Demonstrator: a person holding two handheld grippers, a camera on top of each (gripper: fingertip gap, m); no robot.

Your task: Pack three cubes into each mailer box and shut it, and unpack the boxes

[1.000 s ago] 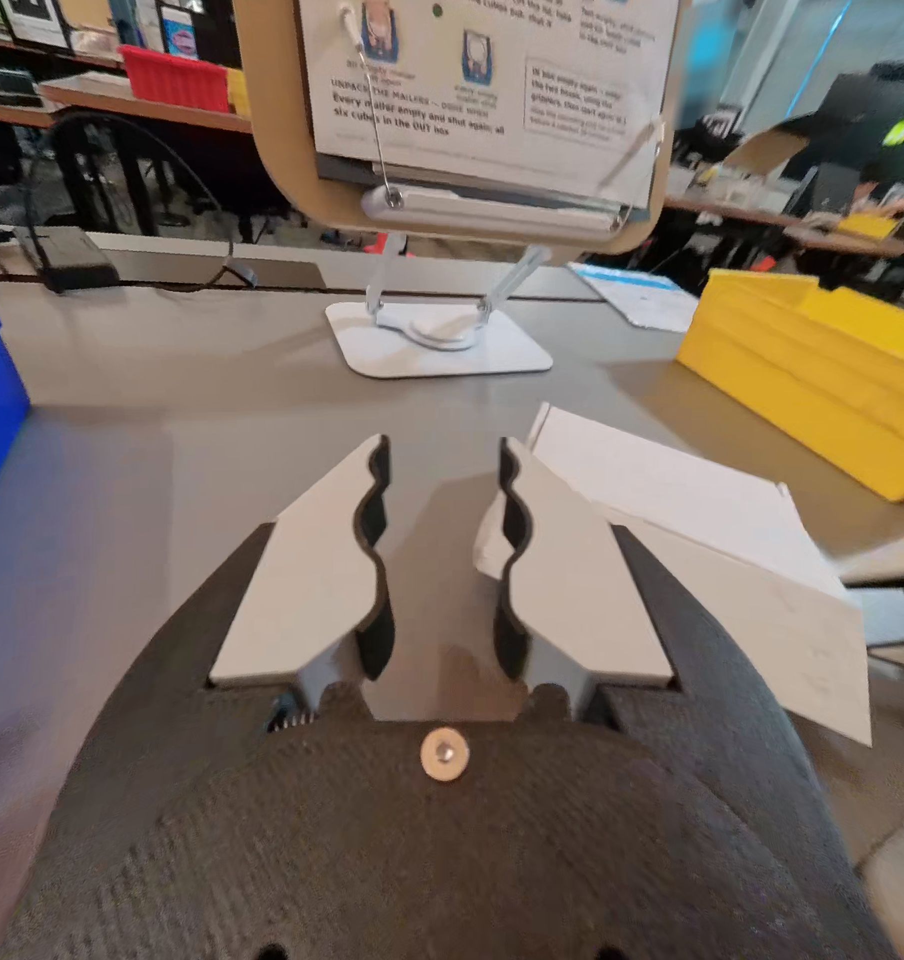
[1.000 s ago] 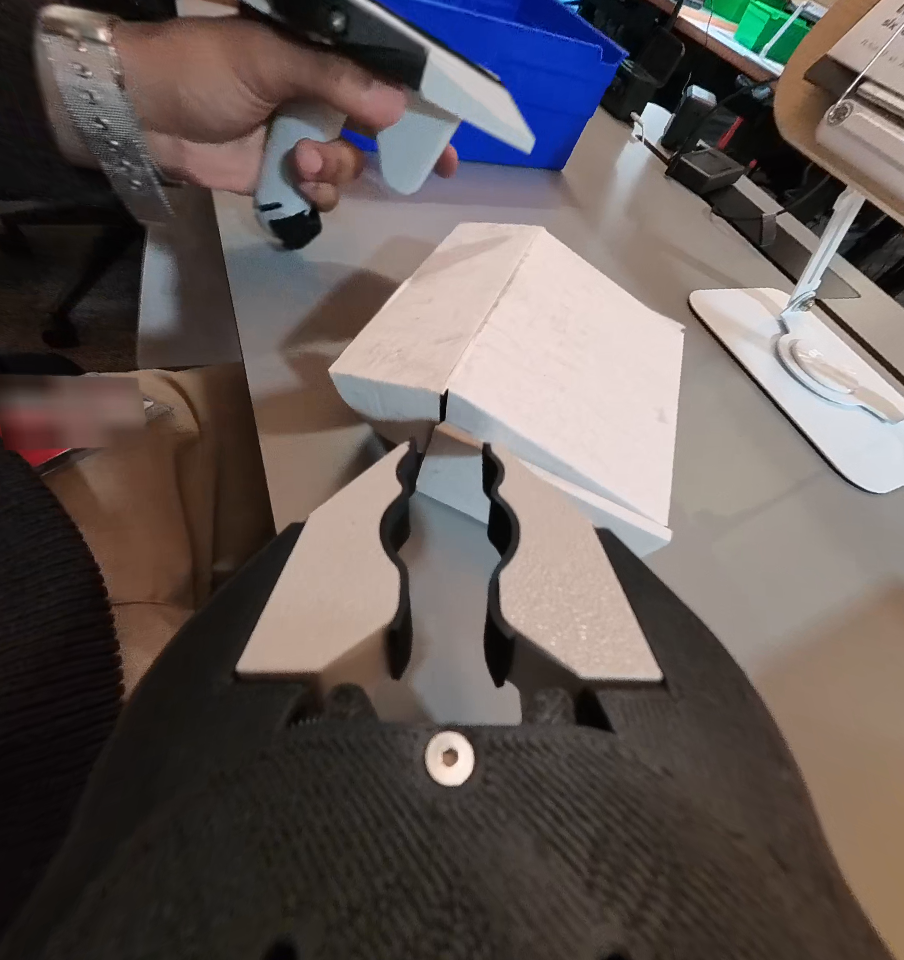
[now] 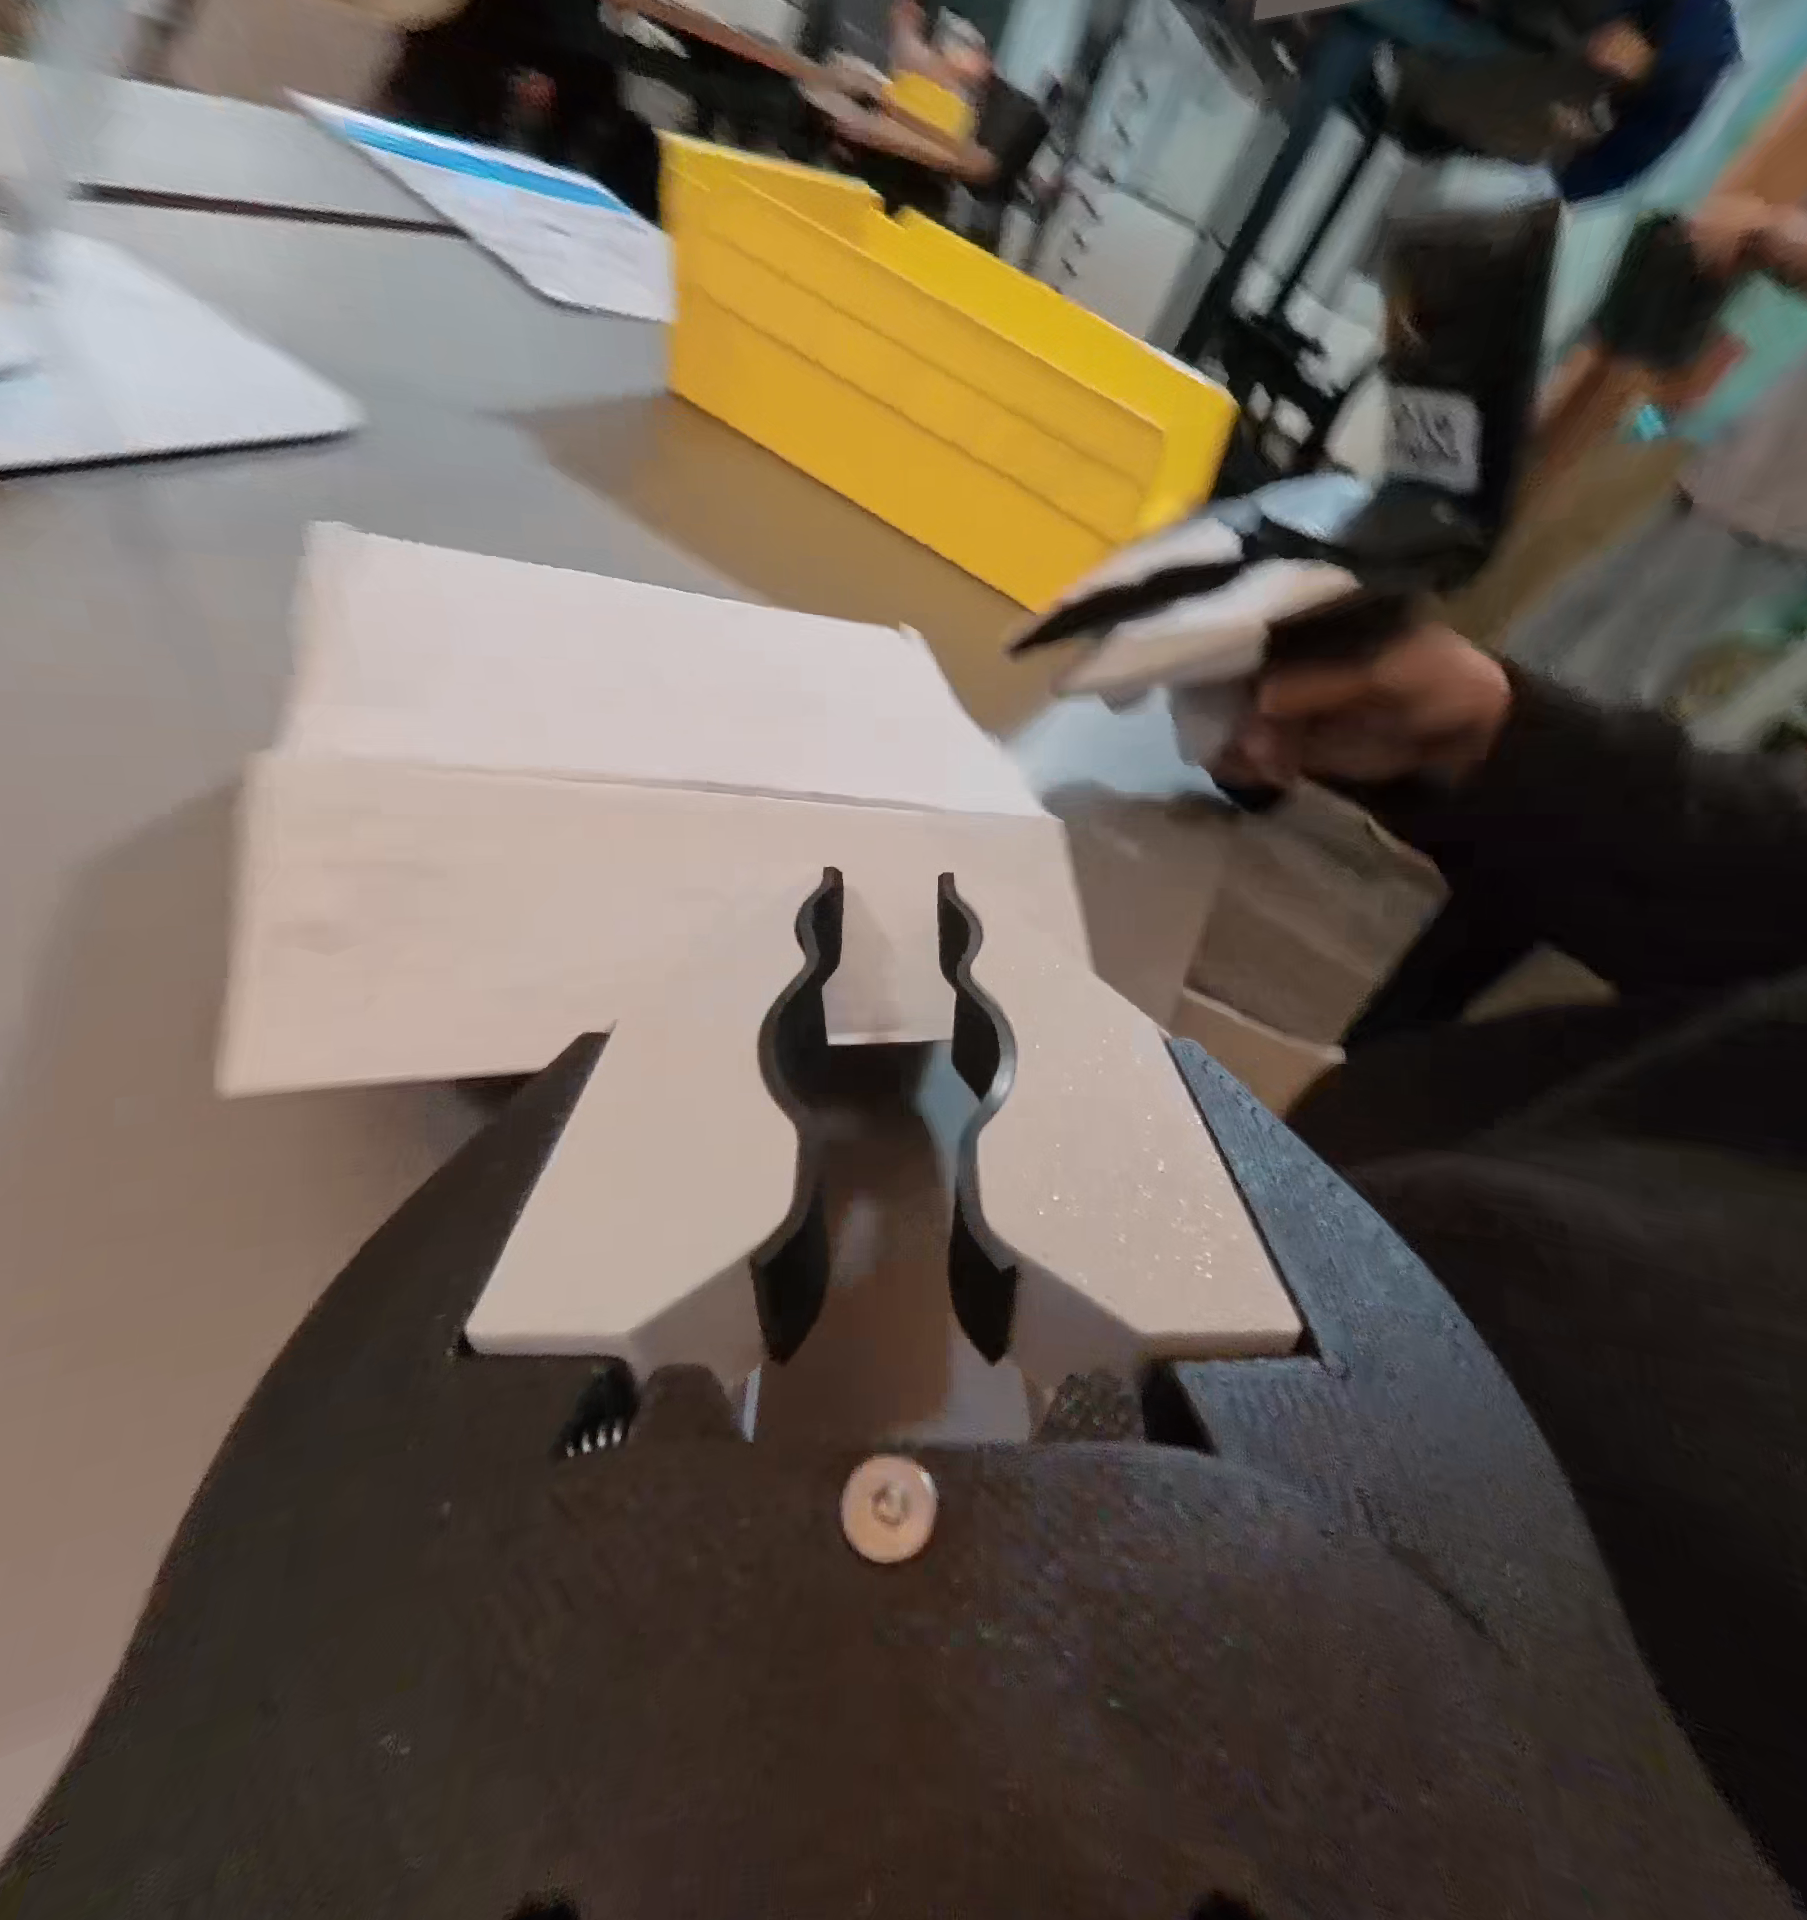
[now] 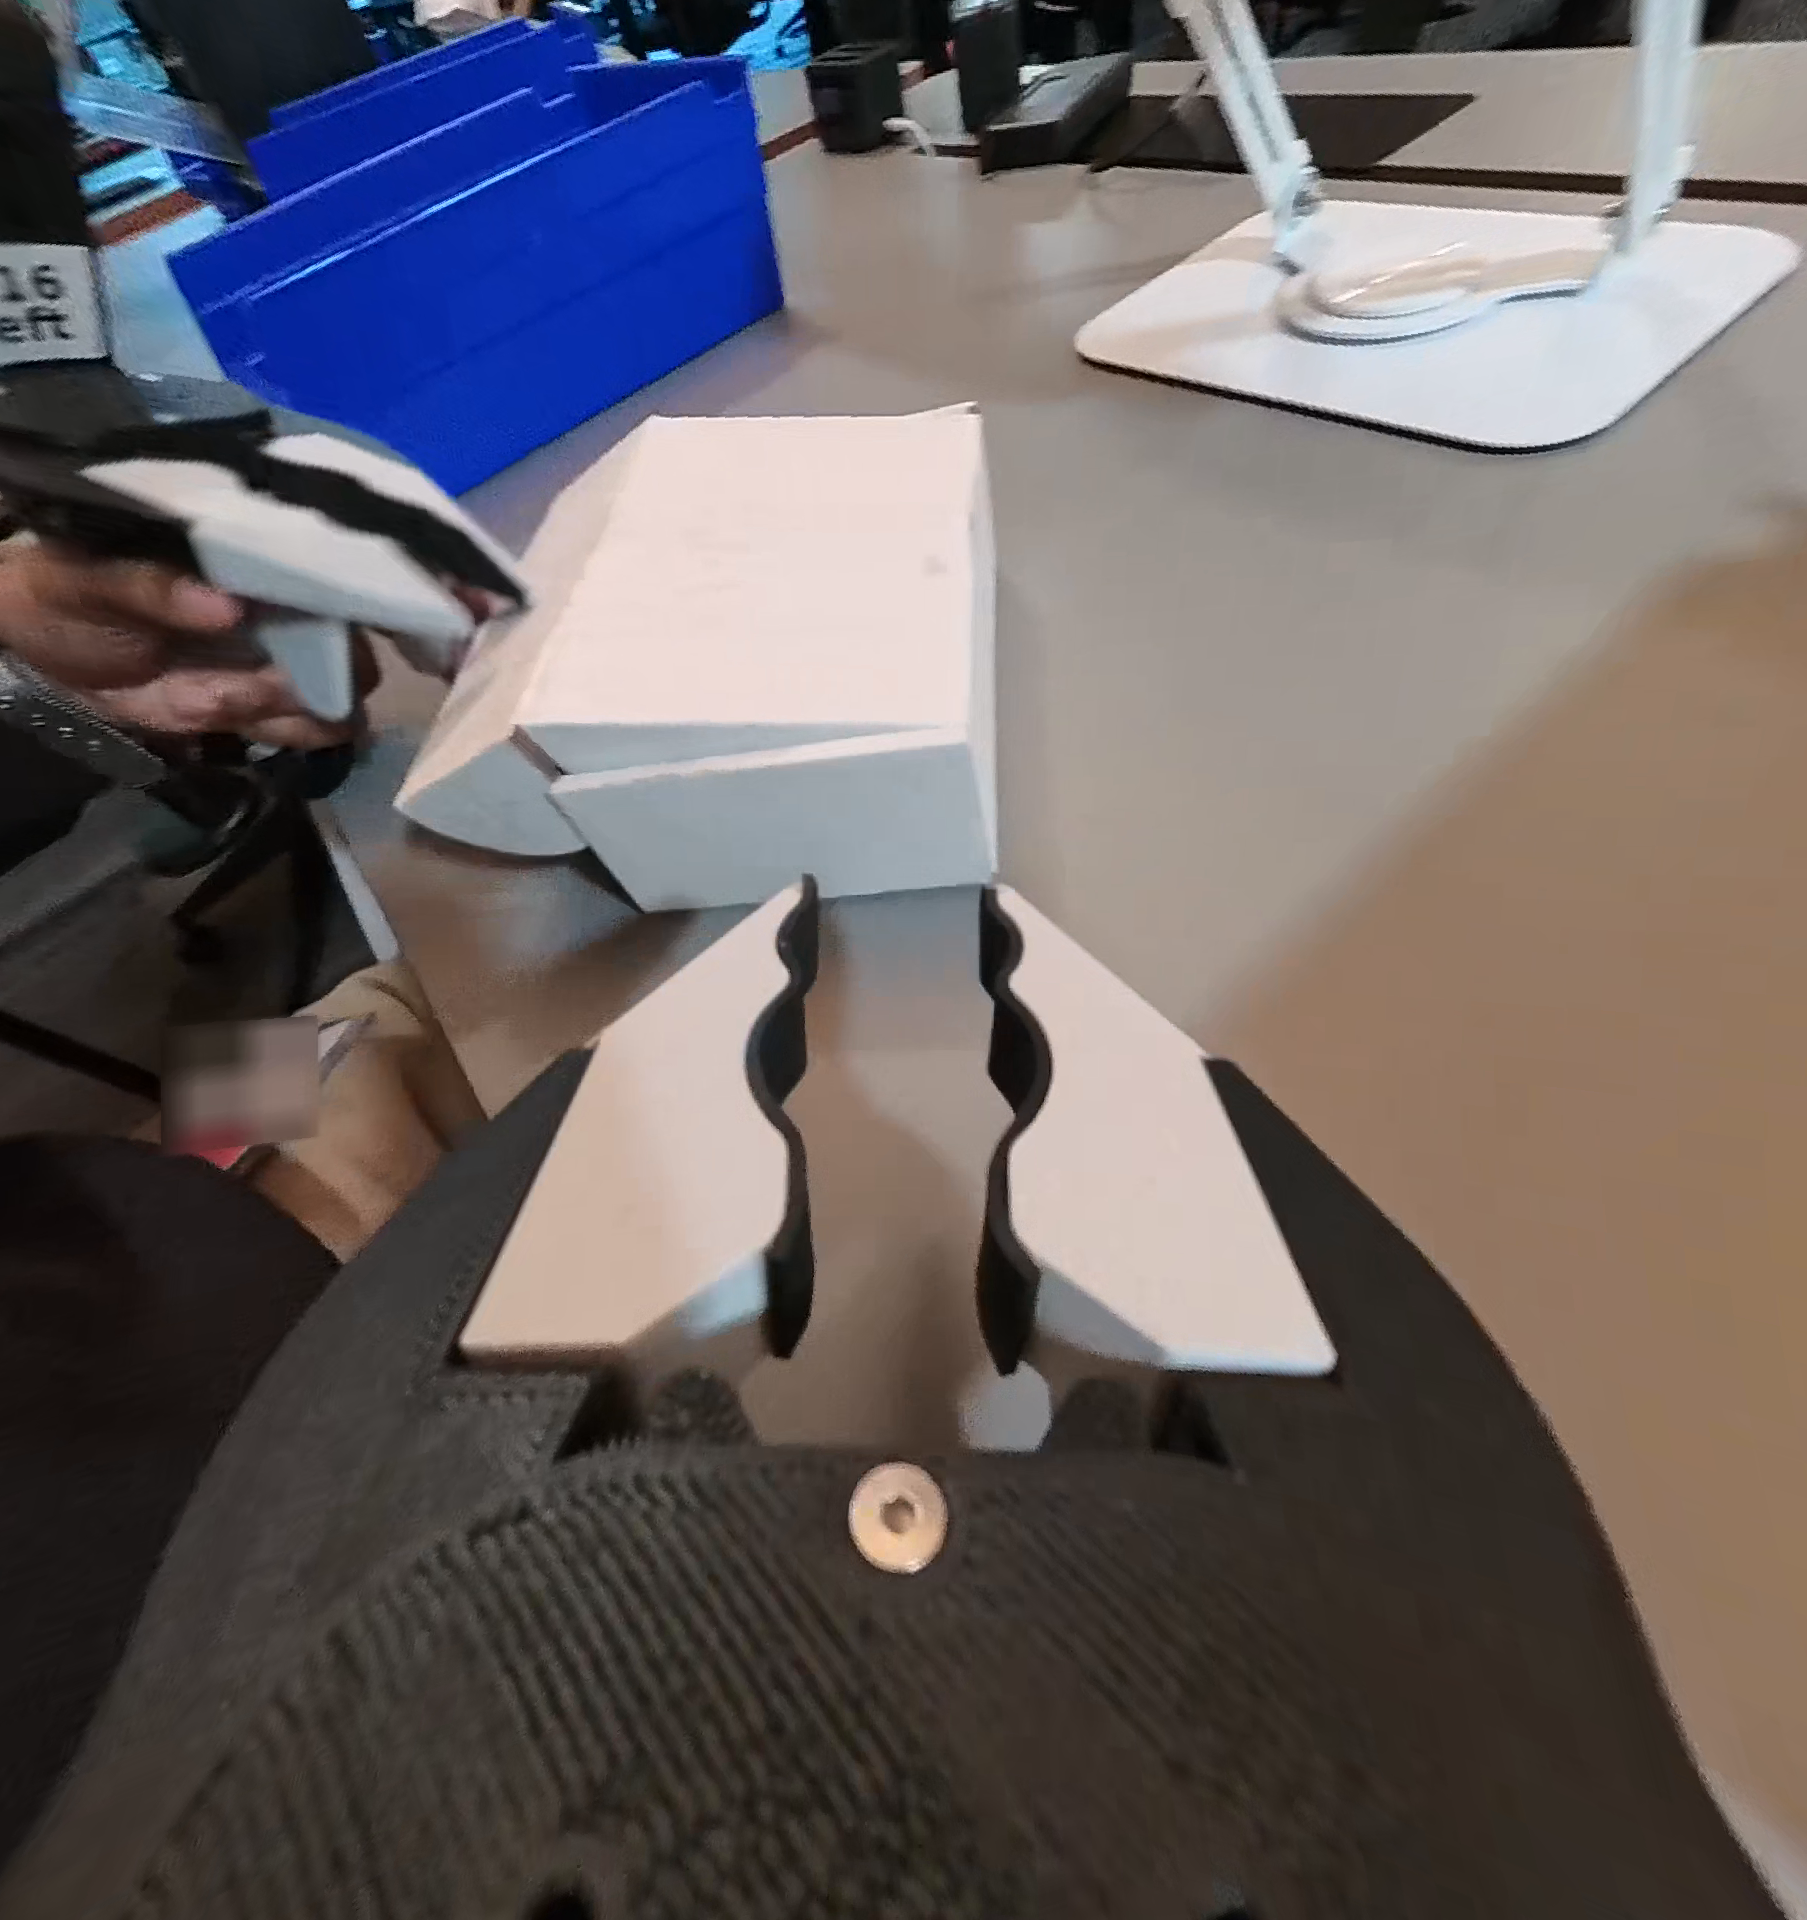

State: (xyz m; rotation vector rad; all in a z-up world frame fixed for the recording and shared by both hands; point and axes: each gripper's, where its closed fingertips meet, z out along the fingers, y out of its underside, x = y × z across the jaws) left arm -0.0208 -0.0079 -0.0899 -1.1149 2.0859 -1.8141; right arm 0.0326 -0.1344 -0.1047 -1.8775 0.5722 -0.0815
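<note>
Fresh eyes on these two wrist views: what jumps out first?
The white mailer box lies mid-table, lid not fully shut, with the left gripper and right gripper both open at opposite sides of it. Bright bins flank it: a blue bin on the left gripper's side, a yellow bin on the right gripper's side.

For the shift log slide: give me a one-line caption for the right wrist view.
Open right gripper just short of the white mailer box, left gripper at its far side, blue bin behind.
</note>
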